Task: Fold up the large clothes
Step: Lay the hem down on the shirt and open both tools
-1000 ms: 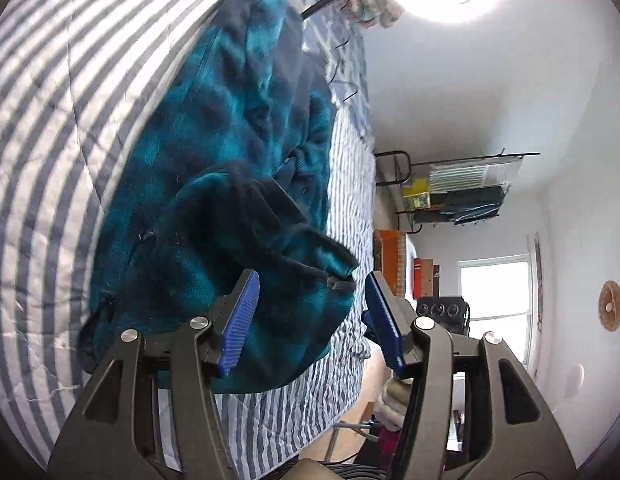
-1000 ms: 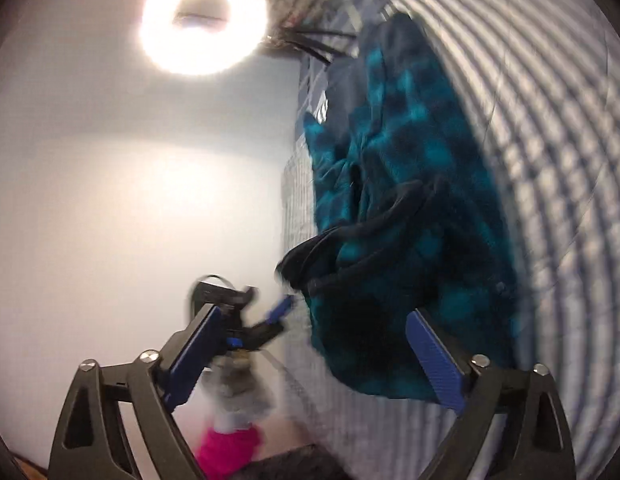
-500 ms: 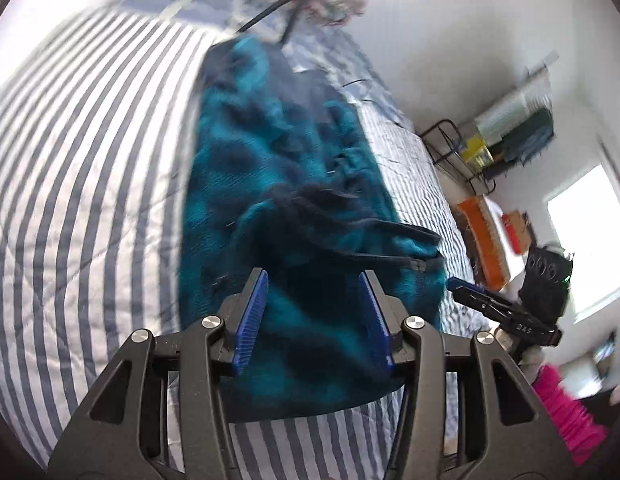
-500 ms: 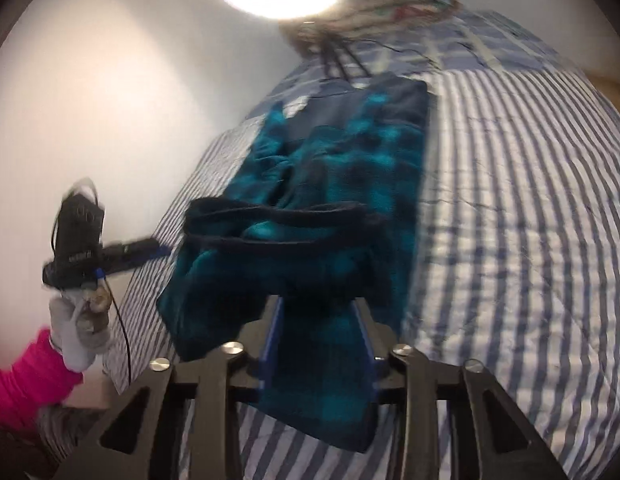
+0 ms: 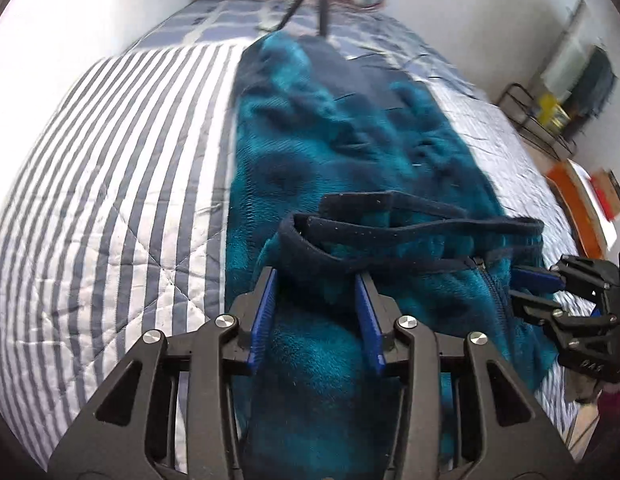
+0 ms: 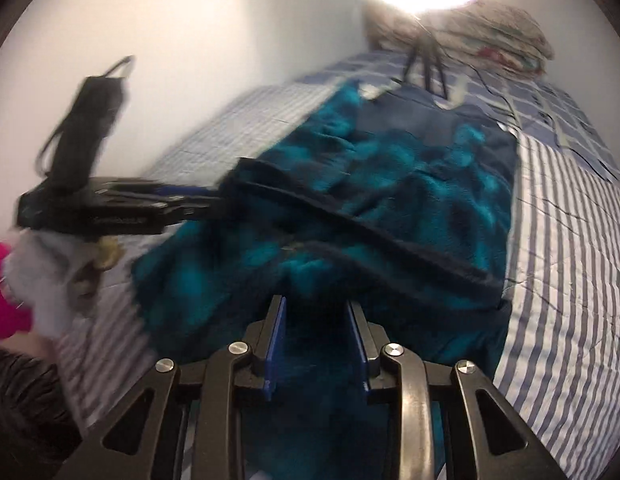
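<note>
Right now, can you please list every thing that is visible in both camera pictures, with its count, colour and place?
fleece jacket: one, teal and navy check, lying lengthwise on the bed
striped quilt: one, white and grey-blue, covering the bed
tripod: one, black, at the far end of the bed
folded blankets: one pile, pale patterned, behind the tripod
metal rack: one, black, by the far wall
left hand-held gripper: one, black with blue pads, closing around the jacket's near hem
right hand-held gripper: one, same colours, closing around the hem
</note>
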Available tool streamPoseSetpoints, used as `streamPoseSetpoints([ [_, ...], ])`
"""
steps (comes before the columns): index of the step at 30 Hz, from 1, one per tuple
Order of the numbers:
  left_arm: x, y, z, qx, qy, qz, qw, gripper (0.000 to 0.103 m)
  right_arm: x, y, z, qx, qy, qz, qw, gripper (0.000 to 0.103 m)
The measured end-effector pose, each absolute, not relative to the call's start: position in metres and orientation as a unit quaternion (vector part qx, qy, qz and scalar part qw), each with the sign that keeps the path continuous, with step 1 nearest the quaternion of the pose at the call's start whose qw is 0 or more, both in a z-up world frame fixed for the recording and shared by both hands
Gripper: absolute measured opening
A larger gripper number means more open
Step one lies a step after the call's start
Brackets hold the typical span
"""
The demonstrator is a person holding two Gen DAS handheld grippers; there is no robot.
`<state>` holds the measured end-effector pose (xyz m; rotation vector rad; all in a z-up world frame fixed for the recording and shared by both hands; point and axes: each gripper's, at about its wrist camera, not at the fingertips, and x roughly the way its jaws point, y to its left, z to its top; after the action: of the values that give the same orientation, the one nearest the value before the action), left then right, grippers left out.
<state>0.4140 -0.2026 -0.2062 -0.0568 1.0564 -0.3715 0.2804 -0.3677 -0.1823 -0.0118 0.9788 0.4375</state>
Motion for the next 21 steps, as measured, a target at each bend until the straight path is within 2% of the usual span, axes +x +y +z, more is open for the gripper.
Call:
streamPoseSetpoints([
  [3, 0.419, -0.207, -0.216, -0.021, 0.498, -0.164, 0.851, 0.042, 0.299, -0.364, -0.209, -0.026, 0.493, 0.193, 0.848, 0.025],
  [7, 0.415, -0.192, -0.202, -0.061, 0.494, -0.178, 0.849, 0.042, 0.299, -0.37, -0.2, -0.009, 0.494, 0.195, 0.847, 0.025],
  [11, 0.398, -0.165, -0.174, -0.111, 0.476, -0.209, 0.847, 0.042, 0.276, -0.393, -0.173, 0.022, 0.461, 0.189, 0.867, 0.03],
  [13, 0.387, -0.161, -0.171, -0.097, 0.473, -0.212, 0.85, 0.042, 0.266, -0.406, -0.166, 0.023, 0.448, 0.166, 0.878, 0.031],
  [16, 0.379, -0.158, -0.18, -0.099, 0.496, -0.216, 0.835, 0.042, 0.263, -0.425, -0.17, 0.03, 0.45, 0.114, 0.885, 0.039],
  [18, 0.374, -0.16, -0.195, -0.088, 0.516, -0.201, 0.828, 0.042, 0.265, -0.438, -0.175, 0.056, 0.455, 0.106, 0.883, 0.04],
  [20, 0.37, -0.16, -0.209, -0.088, 0.532, -0.191, 0.82, 0.031, 0.269, -0.443, -0.179, 0.072, 0.456, 0.108, 0.881, 0.04],
  [21, 0.367, -0.158, -0.215, -0.094, 0.538, -0.188, 0.816, 0.03, 0.271, -0.441, -0.181, 0.073, 0.457, 0.109, 0.88, 0.04],
])
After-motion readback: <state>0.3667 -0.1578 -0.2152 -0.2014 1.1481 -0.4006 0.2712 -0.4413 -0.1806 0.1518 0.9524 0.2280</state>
